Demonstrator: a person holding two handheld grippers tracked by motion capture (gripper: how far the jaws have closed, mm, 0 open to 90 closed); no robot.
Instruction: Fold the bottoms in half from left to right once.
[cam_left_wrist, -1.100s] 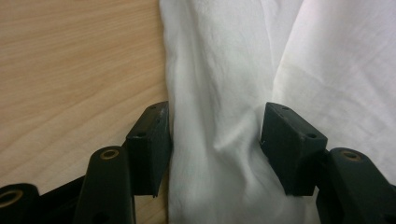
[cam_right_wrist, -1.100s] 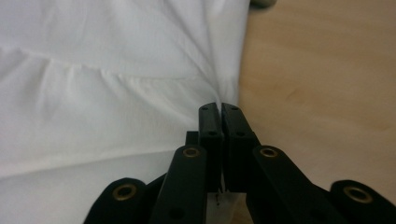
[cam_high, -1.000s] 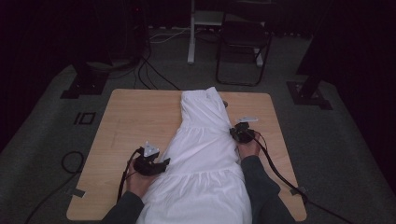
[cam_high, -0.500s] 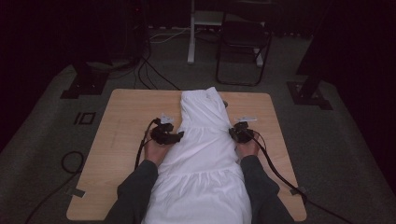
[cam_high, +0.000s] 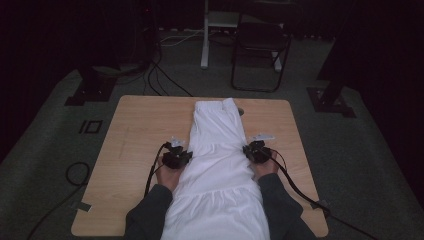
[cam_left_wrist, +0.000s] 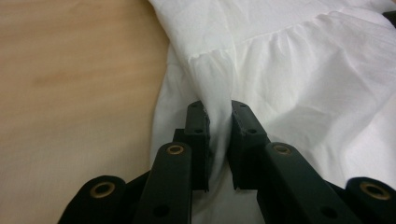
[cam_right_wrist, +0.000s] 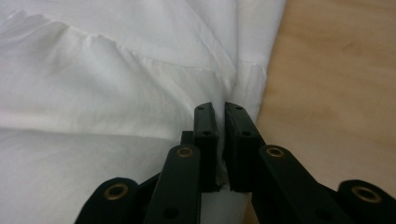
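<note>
A pale wooden desk (cam_high: 135, 150) sits on dark grey carpet, a black folding chair (cam_high: 260, 45) beyond its far edge. Down the desk's middle lies a white dress (cam_high: 220, 165), thin cotton, gathered seams, hem spilling over the near edge. The left claw (cam_left_wrist: 218, 128) is nearly closed, pinching a fold of the dress's left edge; the right claw (cam_right_wrist: 219, 126) is clamped tight on its right edge. Half a second ago the left claw was slightly farther up the dress; now it's level with the right.
</note>
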